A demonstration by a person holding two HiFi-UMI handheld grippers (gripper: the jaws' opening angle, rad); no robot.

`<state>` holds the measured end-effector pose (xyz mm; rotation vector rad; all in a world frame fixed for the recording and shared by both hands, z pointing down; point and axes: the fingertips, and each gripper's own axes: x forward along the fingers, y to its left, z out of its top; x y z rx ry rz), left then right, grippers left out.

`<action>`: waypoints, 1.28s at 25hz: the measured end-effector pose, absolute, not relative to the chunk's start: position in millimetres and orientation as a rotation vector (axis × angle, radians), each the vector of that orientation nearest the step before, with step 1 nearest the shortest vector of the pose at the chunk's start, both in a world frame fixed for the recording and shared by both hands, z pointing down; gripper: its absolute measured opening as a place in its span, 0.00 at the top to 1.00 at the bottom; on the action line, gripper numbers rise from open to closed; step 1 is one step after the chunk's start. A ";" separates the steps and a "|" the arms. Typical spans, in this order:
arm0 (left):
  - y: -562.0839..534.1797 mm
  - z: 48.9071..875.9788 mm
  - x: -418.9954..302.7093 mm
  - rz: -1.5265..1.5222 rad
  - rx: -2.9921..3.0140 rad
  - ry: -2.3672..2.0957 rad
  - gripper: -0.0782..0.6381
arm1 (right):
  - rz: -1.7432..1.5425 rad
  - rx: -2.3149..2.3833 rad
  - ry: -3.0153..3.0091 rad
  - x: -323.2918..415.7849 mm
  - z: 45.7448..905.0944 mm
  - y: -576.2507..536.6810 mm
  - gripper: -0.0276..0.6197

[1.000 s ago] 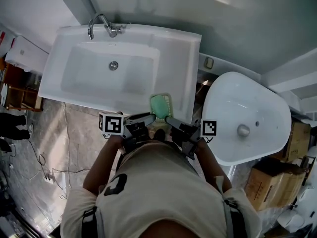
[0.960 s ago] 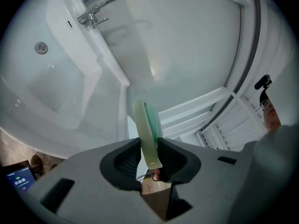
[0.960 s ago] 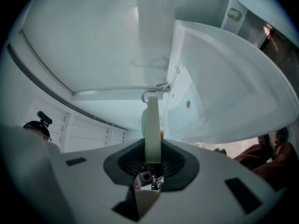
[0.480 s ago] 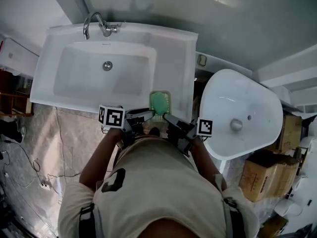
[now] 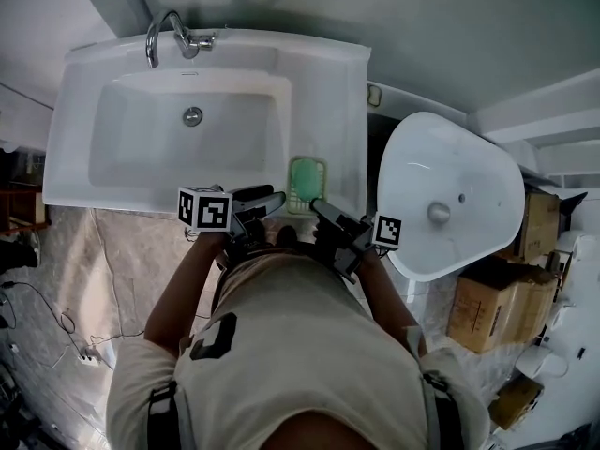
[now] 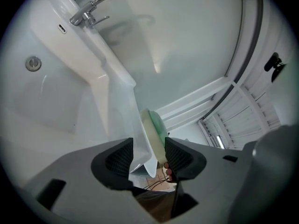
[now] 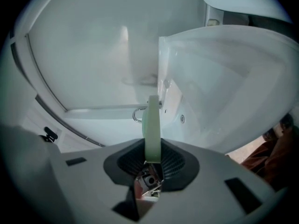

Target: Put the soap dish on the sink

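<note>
Head view: the green soap dish point(image 5: 307, 184) lies over the flat right-hand deck of the sink point(image 5: 330, 92), between the basin and the sink's right edge, close to the front rim. Its long axis runs from the person toward the wall, so a short end faces both grippers. The right gripper point(image 5: 316, 205) meets that near end from the front right. The left gripper point(image 5: 275, 198) sits just beside the dish's near left corner, at the front rim.

Right gripper view: the jaws are clamped on the dish, which is seen edge-on and stands straight out from between the pads, away from the camera.

Left gripper view: the jaws stand apart. The sink's front rim and the near edge of the dish both show in the gap, but no firm grip on either is visible.

Whether the underside of the dish already bears on the deck cannot be told from any view, though in the left gripper view it appears flush against the white surface.

Judgement: the placement is nearly complete. The coming move turns on the right gripper, which alone holds the dish. Its jaws need to part and draw back along the dish's long axis, toward the person, so that the dish is not dragged over the front rim.
</note>
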<state>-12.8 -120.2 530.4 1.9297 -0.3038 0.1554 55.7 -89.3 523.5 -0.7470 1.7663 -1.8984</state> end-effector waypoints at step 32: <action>-132.0 516.8 -23.3 0.074 1.938 -0.565 0.86 | -2.042 -0.887 1.665 110.4 603.0 -152.5 0.83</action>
